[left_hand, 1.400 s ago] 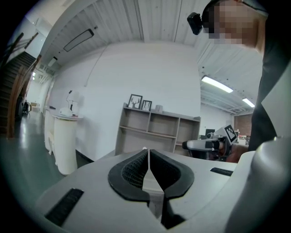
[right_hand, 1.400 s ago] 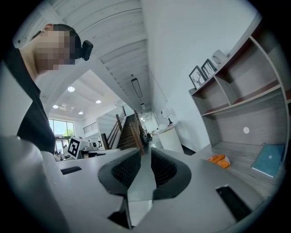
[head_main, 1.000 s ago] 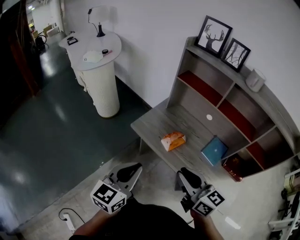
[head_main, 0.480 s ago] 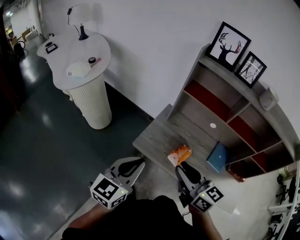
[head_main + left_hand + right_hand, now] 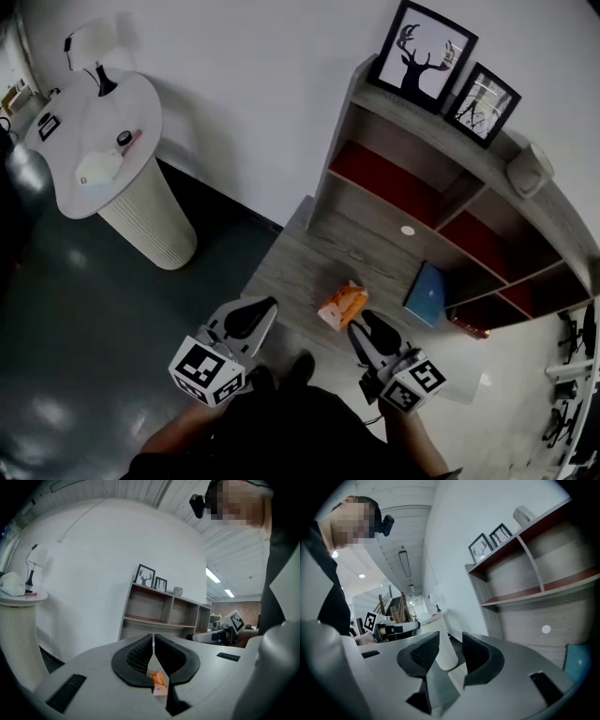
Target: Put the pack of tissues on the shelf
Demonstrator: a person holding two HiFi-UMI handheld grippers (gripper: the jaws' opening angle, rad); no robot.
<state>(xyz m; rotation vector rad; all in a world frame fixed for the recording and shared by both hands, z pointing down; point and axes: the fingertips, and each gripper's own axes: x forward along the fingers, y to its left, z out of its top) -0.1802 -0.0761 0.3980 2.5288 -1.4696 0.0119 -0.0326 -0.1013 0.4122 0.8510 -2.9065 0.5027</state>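
A: Change since a second back?
B: Approach: right gripper [image 5: 367,324] nearer tissue pack [image 5: 342,305], jaws opening, empty. It lies on desk [image 5: 300,262], just ahead; left gripper [image 5: 246,317] clenched, empty. Grasp likely next; shelf [image 5: 394,202] waits.

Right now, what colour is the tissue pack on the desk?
The soft tissue pack is orange with white, clearest in the head view.

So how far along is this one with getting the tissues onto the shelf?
Done: nothing yet. The orange pack of tissues lies on the desk top, below the shelf.
In hand: the right gripper is near the pack, its jaws opening with nothing between them. The left gripper has its jaws together and is empty.
Left: grasp the pack, lift it and set it on the shelf.
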